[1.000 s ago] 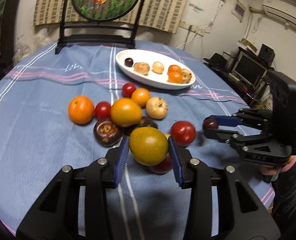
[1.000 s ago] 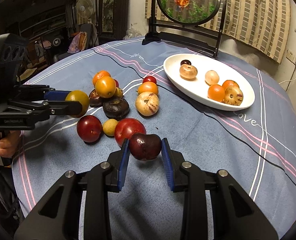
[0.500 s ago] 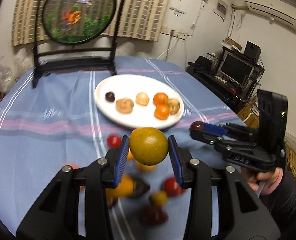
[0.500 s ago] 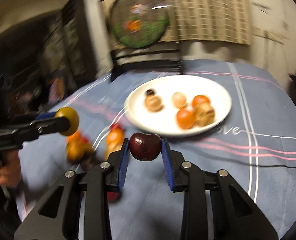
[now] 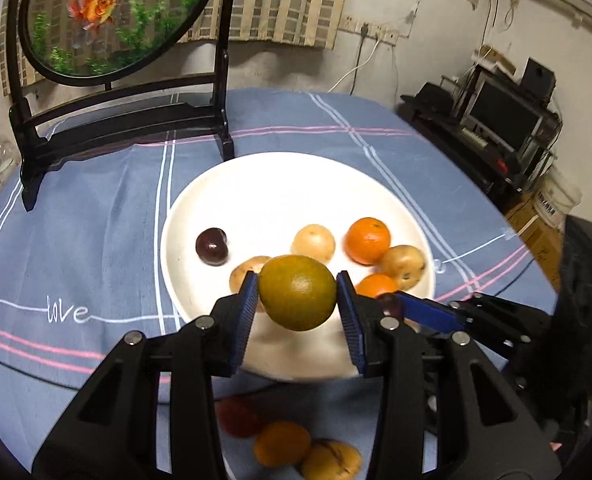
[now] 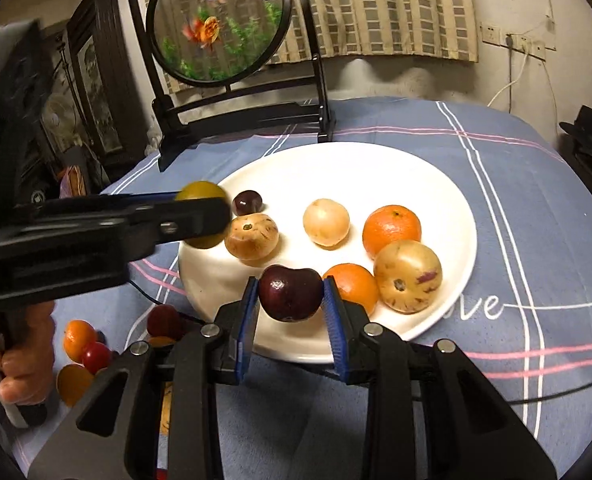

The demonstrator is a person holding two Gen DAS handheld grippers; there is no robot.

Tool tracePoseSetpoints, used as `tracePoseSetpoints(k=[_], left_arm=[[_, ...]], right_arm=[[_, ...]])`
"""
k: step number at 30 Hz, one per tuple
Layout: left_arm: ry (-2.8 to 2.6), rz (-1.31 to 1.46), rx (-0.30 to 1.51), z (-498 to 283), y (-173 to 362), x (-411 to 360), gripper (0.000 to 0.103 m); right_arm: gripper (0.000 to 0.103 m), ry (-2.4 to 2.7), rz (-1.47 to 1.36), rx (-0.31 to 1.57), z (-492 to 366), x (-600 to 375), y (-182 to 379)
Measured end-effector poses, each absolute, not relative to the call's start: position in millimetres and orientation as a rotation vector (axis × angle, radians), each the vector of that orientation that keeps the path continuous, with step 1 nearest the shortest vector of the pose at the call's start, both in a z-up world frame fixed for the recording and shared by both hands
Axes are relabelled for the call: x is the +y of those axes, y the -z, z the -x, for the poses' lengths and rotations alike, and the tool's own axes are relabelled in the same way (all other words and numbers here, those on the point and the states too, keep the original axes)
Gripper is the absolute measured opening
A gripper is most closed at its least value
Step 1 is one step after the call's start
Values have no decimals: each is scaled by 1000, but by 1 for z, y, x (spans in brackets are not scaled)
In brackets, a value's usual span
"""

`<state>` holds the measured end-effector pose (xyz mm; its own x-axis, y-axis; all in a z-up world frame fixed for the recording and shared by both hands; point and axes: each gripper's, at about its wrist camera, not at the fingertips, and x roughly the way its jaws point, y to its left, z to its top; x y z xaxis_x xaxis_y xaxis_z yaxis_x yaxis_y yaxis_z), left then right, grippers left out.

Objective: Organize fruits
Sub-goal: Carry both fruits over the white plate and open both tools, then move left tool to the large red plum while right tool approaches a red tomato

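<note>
My left gripper (image 5: 297, 298) is shut on a yellow-green orange (image 5: 297, 297) and holds it above the near edge of the white oval plate (image 5: 272, 192). My right gripper (image 6: 290, 294) is shut on a dark red plum (image 6: 291, 292) above the plate's (image 6: 348, 172) near rim. The plate holds a small dark plum (image 5: 212, 246), two oranges (image 6: 391, 229), and pale round fruits (image 6: 326, 222). In the right wrist view the left gripper (image 6: 200, 216) with its orange shows at the plate's left edge. In the left wrist view the right gripper (image 5: 392, 304) shows at the right.
Several loose fruits lie on the blue striped tablecloth (image 5: 96, 216) in front of the plate: an orange (image 5: 282, 442), a red fruit (image 6: 96, 356). A round fish picture on a black stand (image 5: 108, 120) stands behind the plate. The table edge falls off to the right.
Both grippers have carried their fruits forward from the loose pile to above the plate's near side. The plate now fills the middle of both views.
</note>
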<state>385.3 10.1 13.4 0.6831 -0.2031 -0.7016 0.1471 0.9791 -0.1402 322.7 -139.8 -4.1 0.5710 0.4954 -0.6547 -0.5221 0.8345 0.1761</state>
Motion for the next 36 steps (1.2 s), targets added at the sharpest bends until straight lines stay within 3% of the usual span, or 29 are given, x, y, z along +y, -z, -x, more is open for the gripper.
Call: tracePoseSetpoints(k=[12,13,14,15,18,20,25,29,36], left_arm=[[168,167,903,-436,5,17,42],[162,172,908,-436,4,17,45],[151,173,906,-434,1,17,57],[149,180,883,-430,-5,18,61],[155,182,841,-414,-24,20,72],[144,163,796,-393,-41,23,86],[83,87,700,-328,-59,31,98],[62,73,698,-264,-44,41,99],[37,168,666,-164,0,49,99]], right_arm=[[33,-601,53,753,-326,-134,7],[34,-605,50,759,-327,-135,7],[36,-608,49,769,-328,-135,8],[44,-619,46,775,-328,-135,7],[50,-620,37,729,-321,-139,-3],[50,-637,32,707,-315,-143,-12],[51,-681,50,676,-290,-152,-27],[58,-802,153,724,-252,-149,-22],[58,-975,345,751,-195,-144,1]])
